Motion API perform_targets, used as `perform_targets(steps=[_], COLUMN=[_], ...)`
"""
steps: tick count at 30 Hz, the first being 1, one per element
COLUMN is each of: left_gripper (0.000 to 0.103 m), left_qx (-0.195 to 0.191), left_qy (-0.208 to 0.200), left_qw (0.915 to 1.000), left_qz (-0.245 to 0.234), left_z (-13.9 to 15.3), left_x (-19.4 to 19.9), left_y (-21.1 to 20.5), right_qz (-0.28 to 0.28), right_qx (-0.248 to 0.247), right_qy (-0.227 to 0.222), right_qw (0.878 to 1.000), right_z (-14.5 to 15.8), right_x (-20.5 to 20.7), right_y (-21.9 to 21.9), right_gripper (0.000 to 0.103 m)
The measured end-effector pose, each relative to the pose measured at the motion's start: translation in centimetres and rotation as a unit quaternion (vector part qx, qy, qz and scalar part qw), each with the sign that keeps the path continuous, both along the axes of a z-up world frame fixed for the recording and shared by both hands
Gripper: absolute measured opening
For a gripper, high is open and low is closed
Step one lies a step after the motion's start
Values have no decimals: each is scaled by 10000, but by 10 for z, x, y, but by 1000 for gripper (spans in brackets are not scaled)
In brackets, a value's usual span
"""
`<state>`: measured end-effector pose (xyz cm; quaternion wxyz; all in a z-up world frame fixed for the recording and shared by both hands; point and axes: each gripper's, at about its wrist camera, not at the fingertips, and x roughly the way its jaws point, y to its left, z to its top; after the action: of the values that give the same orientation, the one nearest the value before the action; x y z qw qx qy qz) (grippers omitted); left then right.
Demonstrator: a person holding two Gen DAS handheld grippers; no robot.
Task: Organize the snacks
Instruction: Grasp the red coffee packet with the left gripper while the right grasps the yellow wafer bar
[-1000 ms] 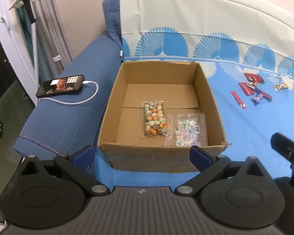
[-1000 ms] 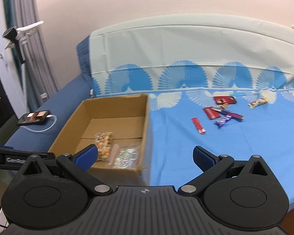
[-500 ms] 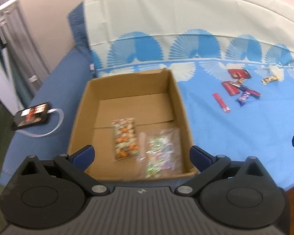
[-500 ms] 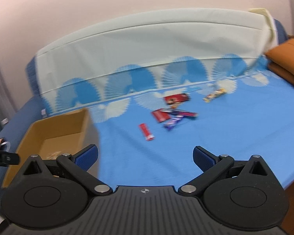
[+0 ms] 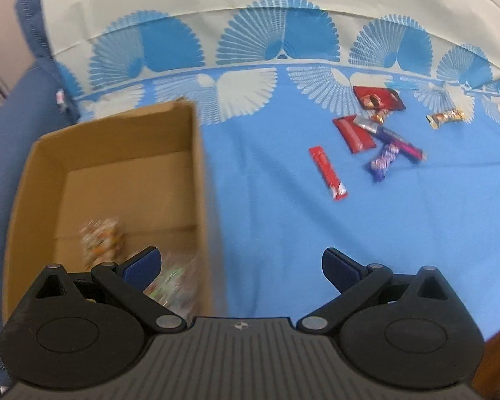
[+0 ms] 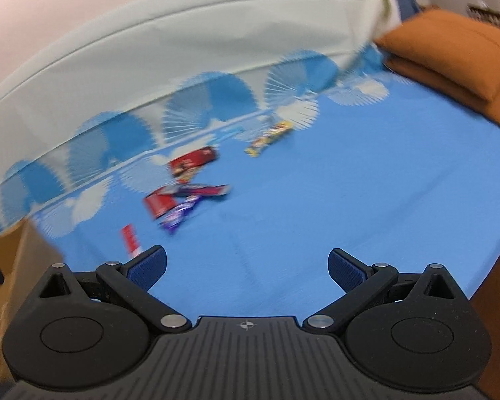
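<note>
An open cardboard box (image 5: pixel 196 180) sits on the blue bedsheet at the left, holding two clear snack bags (image 5: pixel 100 240). Several wrapped snacks lie loose on the sheet to its right: a thin red stick (image 5: pixel 327 172), a red packet (image 5: pixel 356 132), a purple bar (image 5: pixel 385 160), a dark red packet (image 5: pixel 378 97) and a gold bar (image 5: pixel 446 117). My left gripper (image 5: pixel 241 266) is open and empty above the box's right wall. My right gripper (image 6: pixel 246 266) is open and empty over bare sheet, with the snacks (image 6: pixel 180 206) ahead to the left.
A white and blue fan-patterned cover (image 5: pixel 250 16) rises behind the snacks. Orange cushions (image 6: pixel 450 56) lie at the far right of the bed. The bed's front edge (image 6: pixel 483 260) drops away at the lower right. The box corner (image 6: pixel 13 253) shows at the left of the right wrist view.
Both grippers have swung to the right, away from the box and toward the loose snacks. The phone and cable have left the views. Both stay open and empty.
</note>
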<state>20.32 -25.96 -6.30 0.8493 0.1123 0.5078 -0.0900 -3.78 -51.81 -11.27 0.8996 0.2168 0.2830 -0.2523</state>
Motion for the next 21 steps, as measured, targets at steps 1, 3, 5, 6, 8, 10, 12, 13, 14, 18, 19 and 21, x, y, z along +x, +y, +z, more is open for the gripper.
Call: perform_targets(steps=[1,3,5,6,8,10,12,13,14,18,19,21], left_gripper=[103,103,103,103,103,103,103,103,103,103,103,103], left_qx=[-7,-10,-18,-21,29,53,25,48,72,226,336,602], left_qy=[-34,-218,-401,-470,-471,-489,-457,-441,-474,-703,-782,-808], left_qw=[10000,9997,9980,9958,9897,9833,9761,9731,9720,9514,9467,9366], left_qz=[-22,-136,-483,-788,-1355,-1751,-2124,-2262,-2302,-2988,-3105,-3355], left_z=[-3,-8,-14,-22,-37,-53,-72,-80,-89,-117,-126,-143], left_x=[13,42,71,91,122,155,184,194,204,222,224,229], left_y=[-10,-36,-64,-86,-122,-161,-199,-215,-233,-288,-301,-324], right_qz=[-91,-300,-444,-514,-553,-525,-401,-358,-346,-539,-517,-390], right_qx=[101,296,382,391,356,209,130,179,310,751,736,632], right_qy=[-28,-121,-229,-290,-312,-341,-273,-232,-206,-154,-112,-42], right_qw=[9999,9990,9980,9975,9973,9978,9987,9989,9987,9956,9959,9972], right_z=[-3,-8,-12,-15,-21,-31,-45,-53,-61,-94,-99,-110], right_x=[6,22,42,56,90,131,176,195,215,279,291,313], right_y=[-14,-46,-76,-92,-120,-149,-175,-185,-198,-231,-235,-237], right_gripper=[103,103,103,103,103,103,103,103,103,103,103,103])
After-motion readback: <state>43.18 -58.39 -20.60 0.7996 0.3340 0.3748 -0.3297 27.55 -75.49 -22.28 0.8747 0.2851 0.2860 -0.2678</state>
